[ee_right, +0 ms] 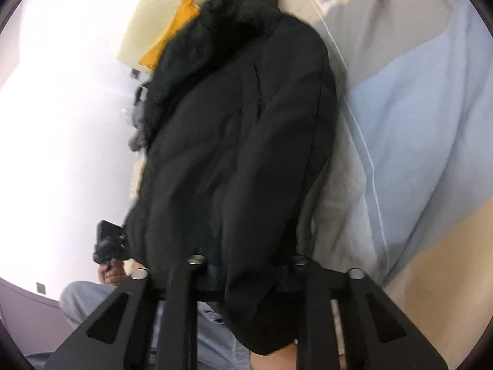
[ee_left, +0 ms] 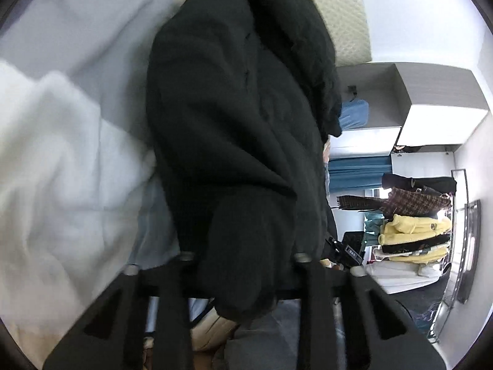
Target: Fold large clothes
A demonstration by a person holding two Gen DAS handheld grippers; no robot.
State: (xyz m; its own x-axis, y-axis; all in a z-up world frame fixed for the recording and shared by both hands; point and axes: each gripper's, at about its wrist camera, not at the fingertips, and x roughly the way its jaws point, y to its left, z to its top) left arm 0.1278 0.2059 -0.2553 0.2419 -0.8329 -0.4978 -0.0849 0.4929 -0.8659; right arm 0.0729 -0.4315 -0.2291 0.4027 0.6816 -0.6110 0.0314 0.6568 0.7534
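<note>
1. Left wrist view: the left gripper [ee_left: 243,265] has its jaws clamped on a hanging fold of the bulky black padded coat with a fur-trimmed hood [ee_left: 234,117], which is lifted above the pale blue bedsheet [ee_left: 77,30]. The hold looks shallow, so the heavy cloth could slip out if it is swung hard.
2. To its left lies a rumpled white quilt [ee_left: 52,154]; the coat's edge could drag it along.
3. To the right, a rack of stacked yellow and dark clothes [ee_left: 413,231] stands well apart, leaving open room.
4. Right wrist view: the right gripper [ee_right: 246,265] pinches another fold of the same coat. A white wall [ee_right: 61,123] is on the left; the blue-and-tan patchwork bedcover [ee_right: 416,123] on the right offers room to lay the coat down.
</note>
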